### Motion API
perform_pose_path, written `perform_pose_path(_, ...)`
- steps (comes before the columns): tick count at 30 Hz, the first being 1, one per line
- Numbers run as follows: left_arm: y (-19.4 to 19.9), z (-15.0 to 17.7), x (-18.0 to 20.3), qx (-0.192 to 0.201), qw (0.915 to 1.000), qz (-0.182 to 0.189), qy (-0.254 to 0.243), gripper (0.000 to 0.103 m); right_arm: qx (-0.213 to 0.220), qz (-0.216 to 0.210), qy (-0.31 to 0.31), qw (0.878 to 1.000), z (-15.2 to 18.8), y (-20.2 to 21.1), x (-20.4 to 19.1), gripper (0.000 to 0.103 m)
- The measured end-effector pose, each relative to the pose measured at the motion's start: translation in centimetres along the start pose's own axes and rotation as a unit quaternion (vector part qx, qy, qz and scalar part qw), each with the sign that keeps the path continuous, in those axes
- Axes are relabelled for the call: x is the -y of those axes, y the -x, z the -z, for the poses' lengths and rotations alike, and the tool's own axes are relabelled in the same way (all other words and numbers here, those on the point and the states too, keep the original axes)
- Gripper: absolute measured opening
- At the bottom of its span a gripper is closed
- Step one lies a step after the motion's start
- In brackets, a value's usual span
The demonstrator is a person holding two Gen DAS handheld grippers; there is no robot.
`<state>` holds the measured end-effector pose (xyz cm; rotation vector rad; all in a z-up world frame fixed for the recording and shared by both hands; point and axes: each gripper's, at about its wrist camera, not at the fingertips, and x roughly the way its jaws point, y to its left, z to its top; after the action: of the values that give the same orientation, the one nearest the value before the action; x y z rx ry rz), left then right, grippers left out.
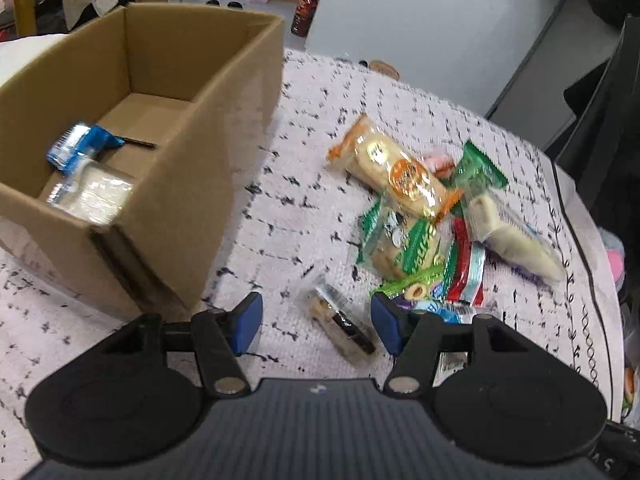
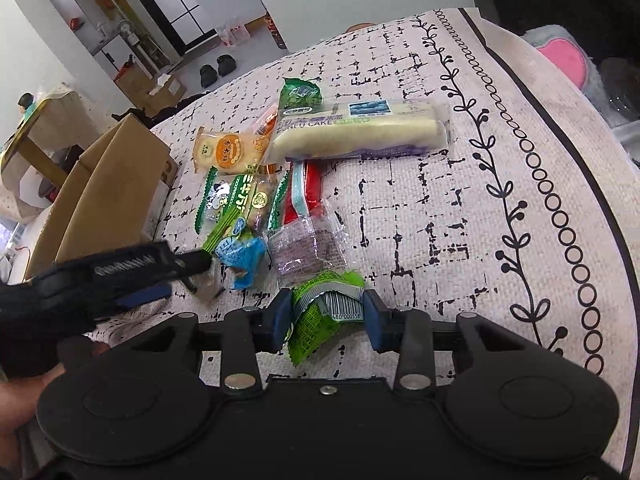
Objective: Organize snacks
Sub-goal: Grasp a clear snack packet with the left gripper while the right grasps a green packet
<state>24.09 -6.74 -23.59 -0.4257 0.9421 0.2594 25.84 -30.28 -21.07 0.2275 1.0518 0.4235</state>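
A pile of wrapped snacks lies on the patterned tablecloth (image 1: 280,220): an orange-labelled cake (image 1: 394,174), a green packet (image 1: 400,246), a long white cake roll (image 2: 356,130) and a blue packet (image 2: 240,256). My left gripper (image 1: 316,326) is open, its fingers on either side of a small clear-wrapped snack (image 1: 340,324) on the cloth. It shows from the side in the right wrist view (image 2: 192,268). My right gripper (image 2: 326,318) is shut on a bright green snack packet (image 2: 320,320). The cardboard box (image 1: 224,152) holds a blue-and-clear packet (image 1: 86,172).
The box stands at the left on the cloth. The table edge with a black border runs on the right (image 2: 560,128). A pink and grey plush item (image 2: 564,60) lies beyond it. Shoes and boxes sit on the floor behind.
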Motion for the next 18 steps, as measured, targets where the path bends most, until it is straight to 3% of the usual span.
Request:
perform_pose_path(1,-0.2,0.1,0.2,-0.002,1.0000,-0.004,-0.005,0.058,0.000,0.000,-0.001,1.000,0.0,0.0,0.0,0.038)
perform_pose_path(6,0.1,0.4,0.4,-0.001,0.9998,0.004,-0.018,0.017,0.002,0.002,-0.005,1.000,0.1,0.2,0.1,0.038)
perform_pose_path(18,3.6,-0.3,-0.3,0.025,0.9985,0.041,-0.023,0.016,0.030,-0.016,0.004,0.999,-0.5,1.7,-1.5,0.038)
